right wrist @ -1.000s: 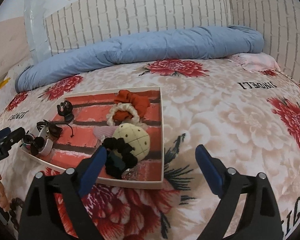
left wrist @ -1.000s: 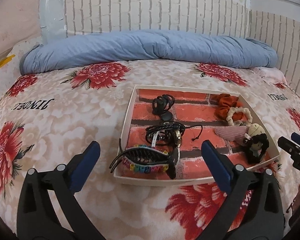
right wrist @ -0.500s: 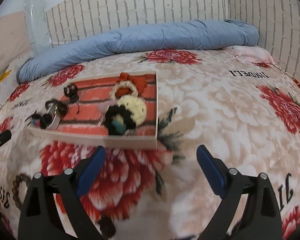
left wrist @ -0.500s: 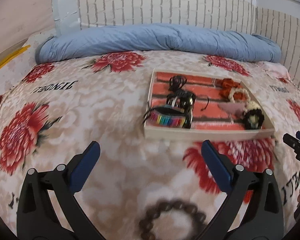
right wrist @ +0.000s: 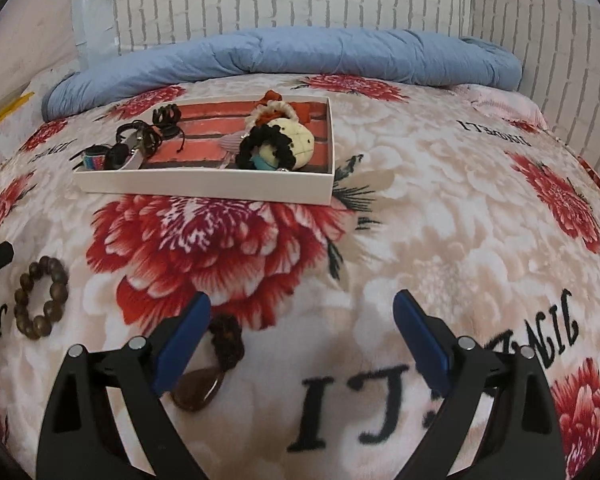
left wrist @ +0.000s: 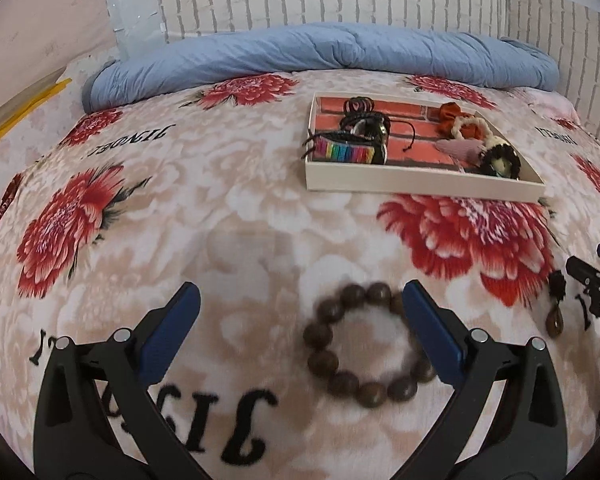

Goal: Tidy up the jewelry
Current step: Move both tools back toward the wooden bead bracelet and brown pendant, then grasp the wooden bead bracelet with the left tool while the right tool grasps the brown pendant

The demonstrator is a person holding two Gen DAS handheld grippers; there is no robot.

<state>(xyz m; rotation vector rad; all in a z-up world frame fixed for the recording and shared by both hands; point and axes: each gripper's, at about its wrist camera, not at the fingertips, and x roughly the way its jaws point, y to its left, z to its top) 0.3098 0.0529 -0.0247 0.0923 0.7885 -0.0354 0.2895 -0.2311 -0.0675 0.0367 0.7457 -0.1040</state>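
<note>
Both claws have pulled back from the white tray (left wrist: 420,190); the spread left claw (left wrist: 300,336) now brackets the brown wooden bead bracelet (left wrist: 370,342), hugging its right finger.

Shallow white cardboard tray (left wrist: 416,187) with red brick-print floor, flat on floral blanket; holds black cords, rainbow-striped clip (left wrist: 342,151), orange scrunchie (right wrist: 274,98), cream round plush with black ring (right wrist: 288,145). Brown wooden bead bracelet (left wrist: 364,346), closed loop, flat on blanket near tray. Brown teardrop pendant on dark knotted cord (right wrist: 206,376), lying loose, apart from bracelet.
</note>
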